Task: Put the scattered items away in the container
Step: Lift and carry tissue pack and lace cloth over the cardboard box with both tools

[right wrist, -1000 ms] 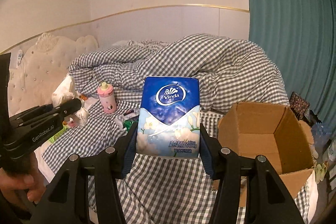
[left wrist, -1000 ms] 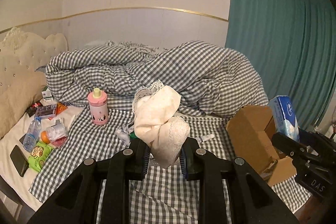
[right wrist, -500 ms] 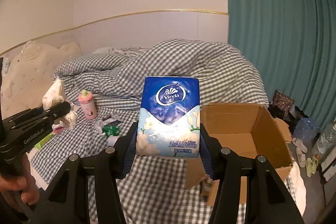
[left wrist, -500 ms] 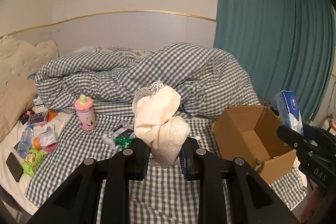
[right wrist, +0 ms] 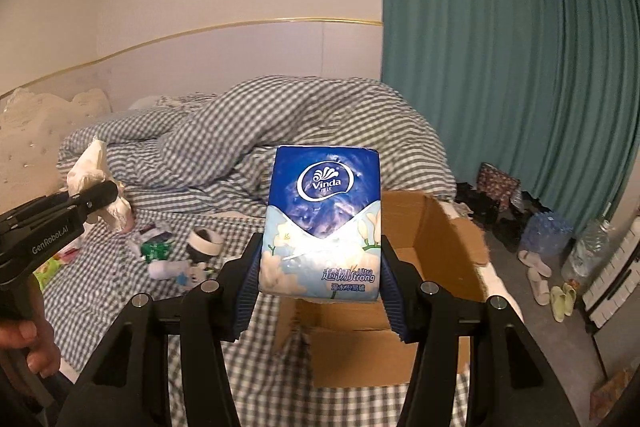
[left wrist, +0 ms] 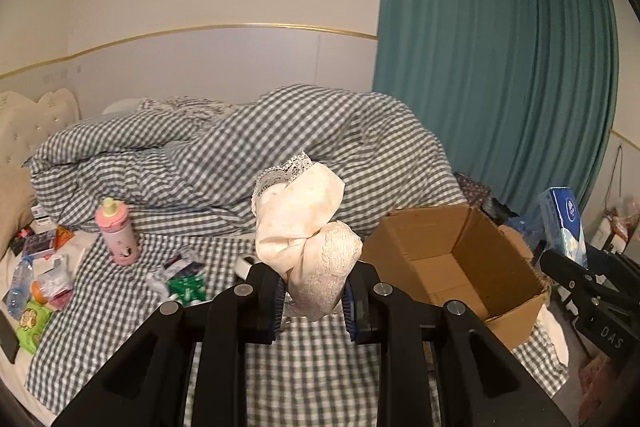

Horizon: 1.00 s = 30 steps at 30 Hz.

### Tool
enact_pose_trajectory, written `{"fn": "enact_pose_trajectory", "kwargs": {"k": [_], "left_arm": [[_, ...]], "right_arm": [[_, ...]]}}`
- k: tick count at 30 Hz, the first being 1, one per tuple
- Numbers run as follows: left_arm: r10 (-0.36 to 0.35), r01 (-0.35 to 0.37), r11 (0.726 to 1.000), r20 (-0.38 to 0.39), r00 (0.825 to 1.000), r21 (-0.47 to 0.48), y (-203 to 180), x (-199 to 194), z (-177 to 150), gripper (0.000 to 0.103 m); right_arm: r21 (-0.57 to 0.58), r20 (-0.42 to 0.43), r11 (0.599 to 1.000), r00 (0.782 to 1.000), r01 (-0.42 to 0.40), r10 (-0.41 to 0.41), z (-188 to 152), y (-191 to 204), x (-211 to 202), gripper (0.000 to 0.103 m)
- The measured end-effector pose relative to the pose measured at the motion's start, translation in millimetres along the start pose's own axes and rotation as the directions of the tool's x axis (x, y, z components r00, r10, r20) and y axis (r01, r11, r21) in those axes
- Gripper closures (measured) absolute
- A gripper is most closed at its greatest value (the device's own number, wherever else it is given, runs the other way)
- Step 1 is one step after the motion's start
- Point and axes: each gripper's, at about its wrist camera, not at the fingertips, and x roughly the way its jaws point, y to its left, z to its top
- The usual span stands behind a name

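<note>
My left gripper (left wrist: 314, 301) has its jaws clamped on a cream lace cloth (left wrist: 304, 223), held above the bed (left wrist: 120, 307). My right gripper (right wrist: 320, 291) grips a blue tissue pack (right wrist: 322, 223) upright over the open cardboard box (right wrist: 448, 239) at the bed's right edge.

Your right gripper (right wrist: 320, 291) clamps a blue Vinda tissue pack (right wrist: 322, 223) upright between its two fingers, each pressed against a side of the pack. Behind and below the pack, the open cardboard box (right wrist: 432, 259) sits on the checked bedsheet (right wrist: 100, 291). At the left edge, your left gripper (right wrist: 94, 199) pinches a cream cloth (right wrist: 92, 167); your hand (right wrist: 24, 343) grips its handle. On the sheet between them lie a roll of tape (right wrist: 206, 241), a green packet (right wrist: 156, 249) and a white tube (right wrist: 166, 269). The rumpled checked duvet (right wrist: 260, 119) fills the bed beyond.
</note>
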Motion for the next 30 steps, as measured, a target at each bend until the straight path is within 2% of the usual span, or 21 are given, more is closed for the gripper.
{"fn": "enact_pose_trajectory", "kwargs": {"k": [7,15,26,30], "left_arm": [[-0.039,0.040,0.998,-0.013,0.999,0.041,-38,15,2,0.079],[-0.071,0.074,0.995,-0.038,0.997,0.070,-69,38,2,0.079],[-0.124,0.134,0.985,-0.087,0.988,0.109,-109,74,-2,0.079],[-0.163,0.179,0.976,-0.127,0.978,0.122,-126,91,-7,0.079]], "right_arm": [[0.035,-0.017,0.998,0.999,0.048,-0.047,0,-40,5,0.050],[0.073,-0.056,0.995,0.996,0.071,-0.067,-5,-81,29,0.050],[0.098,-0.121,0.992,0.991,0.076,-0.064,-16,-111,65,0.050],[0.088,-0.154,0.993,0.986,0.076,-0.062,-22,-120,78,0.050]]}}
